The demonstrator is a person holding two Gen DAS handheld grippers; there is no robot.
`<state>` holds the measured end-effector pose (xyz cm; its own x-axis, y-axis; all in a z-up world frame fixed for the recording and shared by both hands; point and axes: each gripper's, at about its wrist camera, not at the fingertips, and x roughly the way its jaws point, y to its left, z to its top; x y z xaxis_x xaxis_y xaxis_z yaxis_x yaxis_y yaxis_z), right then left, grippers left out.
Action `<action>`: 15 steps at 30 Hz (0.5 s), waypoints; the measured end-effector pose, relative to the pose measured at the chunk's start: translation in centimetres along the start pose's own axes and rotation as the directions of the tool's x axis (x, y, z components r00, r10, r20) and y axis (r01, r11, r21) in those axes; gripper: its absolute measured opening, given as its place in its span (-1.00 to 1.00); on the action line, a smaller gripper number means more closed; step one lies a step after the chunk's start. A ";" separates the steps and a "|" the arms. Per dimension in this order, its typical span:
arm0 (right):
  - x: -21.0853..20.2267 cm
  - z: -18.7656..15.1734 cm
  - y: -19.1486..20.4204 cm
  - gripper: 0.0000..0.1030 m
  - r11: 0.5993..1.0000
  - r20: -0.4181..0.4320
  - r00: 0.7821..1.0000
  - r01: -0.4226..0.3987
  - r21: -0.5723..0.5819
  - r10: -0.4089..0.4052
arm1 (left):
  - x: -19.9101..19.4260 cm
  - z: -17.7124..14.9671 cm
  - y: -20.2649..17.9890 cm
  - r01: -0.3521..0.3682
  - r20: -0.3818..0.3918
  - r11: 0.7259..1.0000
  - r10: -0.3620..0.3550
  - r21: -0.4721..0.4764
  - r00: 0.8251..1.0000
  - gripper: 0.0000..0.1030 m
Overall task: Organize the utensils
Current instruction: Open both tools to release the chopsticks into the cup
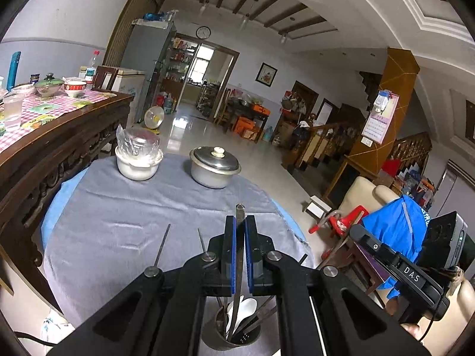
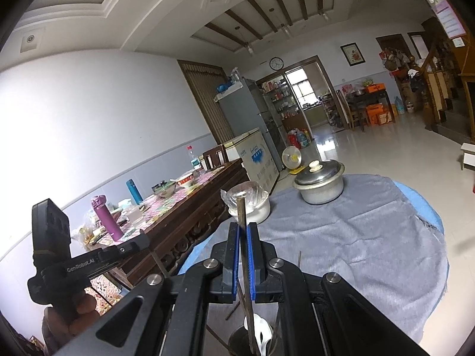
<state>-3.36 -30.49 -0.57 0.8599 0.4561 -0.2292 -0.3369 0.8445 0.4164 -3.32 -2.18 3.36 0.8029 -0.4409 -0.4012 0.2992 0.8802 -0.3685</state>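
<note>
Both grippers hover over a metal utensil cup (image 1: 230,333) at the near edge of a round table. My left gripper (image 1: 240,221) is shut on a dark metal chopstick (image 1: 239,237) that stands upright, its lower end down in the cup. My right gripper (image 2: 243,227) is shut on another dark chopstick (image 2: 242,213), upright too, reaching down into the same cup (image 2: 237,339). The cup holds white spoons (image 1: 246,307) and several more sticks. In the right wrist view a hand holds the left gripper's body at the left. Other stick tips (image 1: 164,241) poke up beside the left gripper.
A grey cloth (image 1: 124,213) covers the round table. At its far side stand a lidded metal pot (image 1: 214,167) and a white bowl (image 1: 138,164) with a plastic-wrapped lid. A long wooden table (image 1: 59,124) with dishes runs along the left. A chair with blue clothing (image 1: 394,225) stands right.
</note>
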 end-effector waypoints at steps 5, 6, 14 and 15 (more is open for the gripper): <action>0.5 -0.6 0.0 -0.89 1.000 -0.037 0.999 -0.003 -0.013 0.002 | 0.2 0.1 0.4 -0.006 -0.014 1.000 0.005 -0.011 1.000 -0.90; 0.7 -0.6 0.1 -0.89 1.000 -0.043 0.999 -0.004 -0.013 0.003 | 0.0 0.0 0.2 -0.006 -0.014 1.000 0.006 -0.010 1.000 -0.90; 1.1 -1.0 0.4 -0.89 1.000 -0.060 0.998 -0.010 -0.026 0.009 | 0.1 0.1 0.1 0.001 -0.018 1.000 -0.001 0.005 1.000 -0.90; 1.0 -1.0 0.4 -0.89 1.000 -0.060 0.998 -0.012 -0.026 0.011 | 0.0 0.1 0.1 0.000 -0.017 1.000 0.000 0.005 1.000 -0.90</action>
<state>-2.98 -29.41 -1.53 0.8319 0.4810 -0.2769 -0.3573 0.8459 0.3959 -3.28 -2.09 3.39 0.7937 -0.4442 -0.4156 0.3023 0.8808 -0.3644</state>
